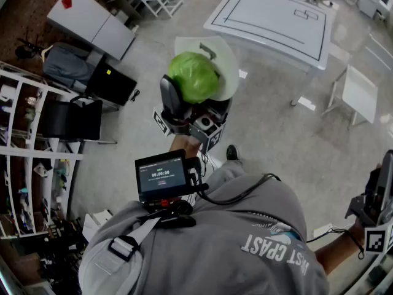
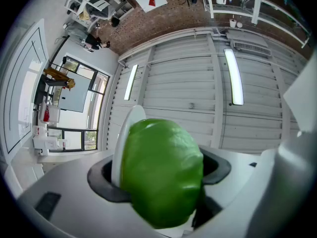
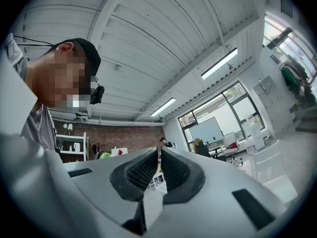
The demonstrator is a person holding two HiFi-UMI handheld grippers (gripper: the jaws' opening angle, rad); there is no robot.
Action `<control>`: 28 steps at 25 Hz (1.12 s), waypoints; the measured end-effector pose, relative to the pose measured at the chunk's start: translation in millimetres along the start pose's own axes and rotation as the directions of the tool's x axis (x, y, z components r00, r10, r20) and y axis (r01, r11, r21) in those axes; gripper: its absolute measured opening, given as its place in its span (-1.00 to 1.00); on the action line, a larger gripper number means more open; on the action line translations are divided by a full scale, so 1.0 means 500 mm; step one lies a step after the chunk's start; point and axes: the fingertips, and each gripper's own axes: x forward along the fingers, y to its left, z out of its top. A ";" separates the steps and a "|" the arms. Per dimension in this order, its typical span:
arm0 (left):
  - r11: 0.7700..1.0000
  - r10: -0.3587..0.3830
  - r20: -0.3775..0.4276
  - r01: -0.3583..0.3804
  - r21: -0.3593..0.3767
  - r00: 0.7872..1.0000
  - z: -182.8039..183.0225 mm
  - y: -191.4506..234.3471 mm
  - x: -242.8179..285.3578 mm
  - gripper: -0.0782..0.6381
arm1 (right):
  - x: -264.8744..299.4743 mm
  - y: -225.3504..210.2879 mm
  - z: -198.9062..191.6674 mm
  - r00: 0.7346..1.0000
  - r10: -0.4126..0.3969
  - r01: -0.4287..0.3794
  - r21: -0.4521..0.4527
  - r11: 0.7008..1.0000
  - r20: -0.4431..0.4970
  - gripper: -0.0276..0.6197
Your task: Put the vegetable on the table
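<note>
A round green cabbage [image 1: 193,75] sits between the jaws of my left gripper [image 1: 195,101], which points steeply upward in front of my chest. A white plate [image 1: 222,61] stands on edge against the cabbage's far side. In the left gripper view the cabbage [image 2: 161,170] fills the gap, and the plate [image 2: 124,133] is squeezed between it and the left jaw. A white table [image 1: 276,17] with black outlines stands on the floor ahead, to the upper right. My right gripper [image 1: 382,180] hangs low at the right edge; its pads [image 3: 143,170] nearly touch, with nothing between them.
A white shelf unit [image 1: 24,158] with clutter runs along the left. A black office chair [image 1: 73,120], a backpack [image 1: 64,65] and a white cabinet [image 1: 92,20] stand at upper left. A white chair [image 1: 359,94] is at right. A small screen [image 1: 161,175] hangs at my chest.
</note>
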 end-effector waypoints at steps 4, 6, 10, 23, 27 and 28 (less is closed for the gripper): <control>0.999 -0.041 -0.046 0.041 -0.017 0.998 0.001 0.026 0.036 0.25 | 0.015 -0.013 -0.015 1.000 -0.008 0.008 -0.007 1.000 0.023 -0.83; 0.999 -0.035 -0.050 0.035 -0.008 0.998 -0.002 0.018 0.031 0.25 | 0.017 -0.009 -0.025 1.000 0.005 -0.005 0.002 1.000 0.018 -0.83; 0.999 -0.010 -0.056 0.011 0.032 0.998 0.002 -0.013 0.016 0.25 | 0.037 0.008 -0.041 1.000 0.021 -0.021 0.014 1.000 0.008 -0.83; 0.999 -0.009 -0.091 0.013 0.044 0.996 0.046 -0.025 -0.013 0.25 | 0.141 0.079 -0.075 1.000 -0.003 0.003 0.002 1.000 0.019 -0.82; 0.999 -0.020 -0.089 0.023 0.027 0.996 0.149 -0.094 -0.017 0.25 | 0.170 0.101 -0.088 1.000 -0.007 0.007 0.000 1.000 0.023 -0.82; 0.999 -0.022 -0.087 0.024 0.026 0.996 0.180 -0.084 -0.013 0.25 | 0.178 0.107 -0.092 1.000 -0.008 0.008 0.000 1.000 0.024 -0.82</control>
